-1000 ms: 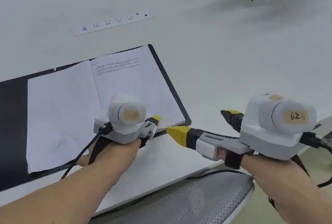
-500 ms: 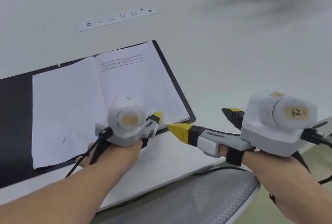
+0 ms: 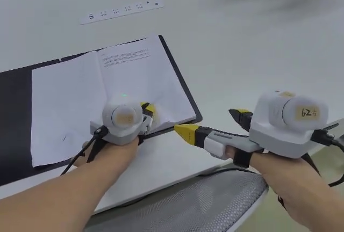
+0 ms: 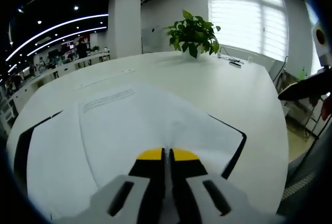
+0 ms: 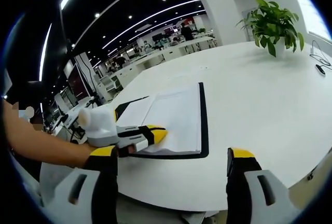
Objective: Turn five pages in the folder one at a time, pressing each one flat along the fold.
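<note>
Presently my left gripper sat over the folder, jaws pressed together. My right gripper hung beside the worktop, jaws spread.

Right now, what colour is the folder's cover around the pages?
Black: the folder cover frames white pages, clearest in the head view.

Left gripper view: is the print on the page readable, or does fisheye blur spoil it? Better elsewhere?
Left gripper view: fisheye bows the table edge, and the print lines on the page are an unreadable grey smear. Head view: even light, no glare, folder edges straight, but the print is too small to read. Right gripper view: ceiling lights bent into arcs, page looks blank.
</note>
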The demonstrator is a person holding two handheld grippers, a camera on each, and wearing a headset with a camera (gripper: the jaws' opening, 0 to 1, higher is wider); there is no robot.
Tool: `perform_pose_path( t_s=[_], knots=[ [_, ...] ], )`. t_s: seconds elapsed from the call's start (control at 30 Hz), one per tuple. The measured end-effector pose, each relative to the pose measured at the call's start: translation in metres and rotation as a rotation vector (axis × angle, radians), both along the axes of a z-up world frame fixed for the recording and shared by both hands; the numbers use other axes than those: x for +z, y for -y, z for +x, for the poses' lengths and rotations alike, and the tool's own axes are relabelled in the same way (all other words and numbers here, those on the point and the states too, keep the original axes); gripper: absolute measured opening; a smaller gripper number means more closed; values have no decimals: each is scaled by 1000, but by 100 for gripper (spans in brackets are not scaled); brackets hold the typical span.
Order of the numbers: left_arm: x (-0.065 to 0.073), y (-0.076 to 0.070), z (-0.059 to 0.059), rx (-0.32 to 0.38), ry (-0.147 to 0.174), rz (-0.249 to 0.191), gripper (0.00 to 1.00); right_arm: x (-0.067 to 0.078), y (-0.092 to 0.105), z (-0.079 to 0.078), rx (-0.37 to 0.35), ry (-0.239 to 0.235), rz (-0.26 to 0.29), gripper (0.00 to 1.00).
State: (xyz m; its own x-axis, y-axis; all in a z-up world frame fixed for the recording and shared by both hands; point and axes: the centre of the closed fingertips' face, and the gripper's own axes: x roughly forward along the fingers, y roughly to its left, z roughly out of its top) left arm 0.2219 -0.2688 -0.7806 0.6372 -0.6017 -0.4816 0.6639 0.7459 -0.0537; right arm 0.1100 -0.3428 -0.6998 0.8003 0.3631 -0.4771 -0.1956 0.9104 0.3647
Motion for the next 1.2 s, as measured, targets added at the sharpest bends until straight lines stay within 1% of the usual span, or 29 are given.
perform_pose_path(
  t_s=[0.07,0.1,0.13,0.2,0.27,0.3,0.33,0.37,0.4,0.47,0.5,0.53,0.63,0.67,0.7,0.73,0.77,0.83,0.9,0.97,1.07,1.2],
  knots=[
    [-1,0,0,22,-38,-36,1,0,-1,5,7,-1,1,85],
    [0,0,1,27,-50,-49,1,-1,-2,7,14,-4,0,84],
    [0,0,0,30,-56,-55,1,-1,-3,9,23,-6,2,82],
    [0,-1,0,46,-78,-84,0,-1,-8,15,37,-10,17,79],
    [-1,-1,1,48,-87,-95,0,-3,-15,21,55,-15,27,76],
    [-1,-1,1,46,-87,-95,0,-4,-18,22,66,-22,36,74],
    [-1,0,0,44,-87,-95,0,-7,-23,21,96,-46,48,71],
    [-1,0,0,42,-88,-97,0,-12,-27,18,132,-88,48,65],
    [-1,0,0,39,-89,-98,0,-15,-29,17,155,-114,51,61],
    [-1,1,0,35,-87,-94,0,-16,-35,22,170,-139,107,50],
    [-1,1,0,35,-87,-95,0,-16,-37,25,170,-140,123,48],
    [-1,1,0,37,-87,-97,0,-18,-39,30,165,-145,144,47],
    [0,1,-1,38,-86,-100,0,-29,-42,36,163,-162,125,47],
    [0,1,-1,38,-87,-100,0,-33,-43,36,164,-180,123,46],
    [-1,1,-1,38,-89,-102,0,-37,-45,36,160,-203,139,46],
    [-1,1,0,37,-89,-102,0,-37,-48,35,150,-218,171,45],
    [-1,1,0,38,-91,-104,0,-37,-54,34,134,-243,228,45],
    [-1,1,0,38,-92,-105,0,-39,-58,34,114,-270,280,43],
    [-1,1,0,38,-91,-106,0,-41,-60,36,98,-268,300,42],
    [-2,2,0,39,-91,-107,0,-43,-63,37,93,-276,316,40],
    [-2,2,2,37,-90,-106,0,-46,-70,37,84,-303,371,39],
    [-3,2,2,36,-91,-106,0,-49,-72,39,67,-303,386,39]
  ],
)
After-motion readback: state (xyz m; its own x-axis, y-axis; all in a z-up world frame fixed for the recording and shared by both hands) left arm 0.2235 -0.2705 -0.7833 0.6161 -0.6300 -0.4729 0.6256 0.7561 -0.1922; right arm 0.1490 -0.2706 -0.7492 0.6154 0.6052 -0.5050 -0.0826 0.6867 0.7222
